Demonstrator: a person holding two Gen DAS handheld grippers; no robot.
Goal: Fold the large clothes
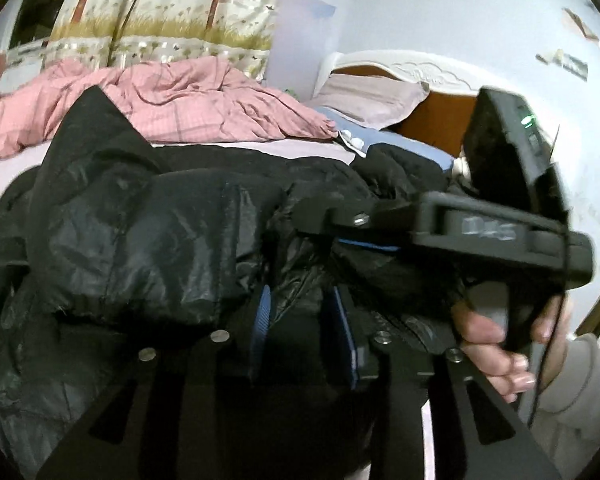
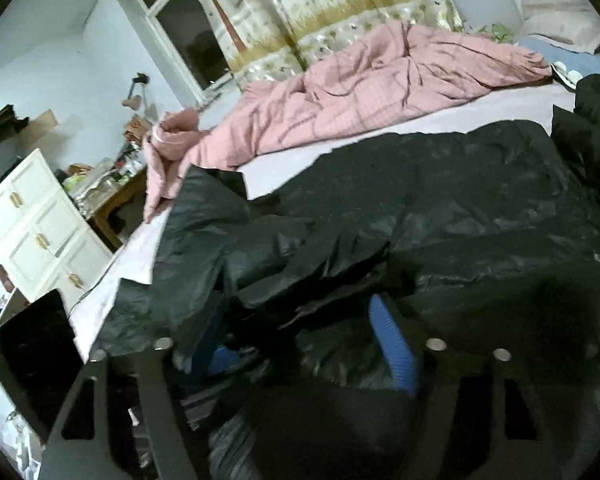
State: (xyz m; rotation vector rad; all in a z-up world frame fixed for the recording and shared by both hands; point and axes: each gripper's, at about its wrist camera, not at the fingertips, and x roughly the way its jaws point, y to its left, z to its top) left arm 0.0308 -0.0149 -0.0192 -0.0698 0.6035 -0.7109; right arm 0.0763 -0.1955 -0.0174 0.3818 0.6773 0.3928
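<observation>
Jacket [image 2: 440, 208] spread on bed [image 2: 480, 108] | quilt [image 2: 360, 92] bunched behind it | pillow [image 1: 374, 98] at headboard [image 1: 432, 70] | dresser [image 2: 40, 228] beside bed

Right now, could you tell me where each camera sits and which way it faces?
Left wrist: on the left gripper, looking across the black jacket toward the headboard; shows its blue pads, the right gripper and a hand.
Right wrist: on the right gripper, facing the window; only its own fingers show.
Shared: jacket, pink duvet, curtain.
</observation>
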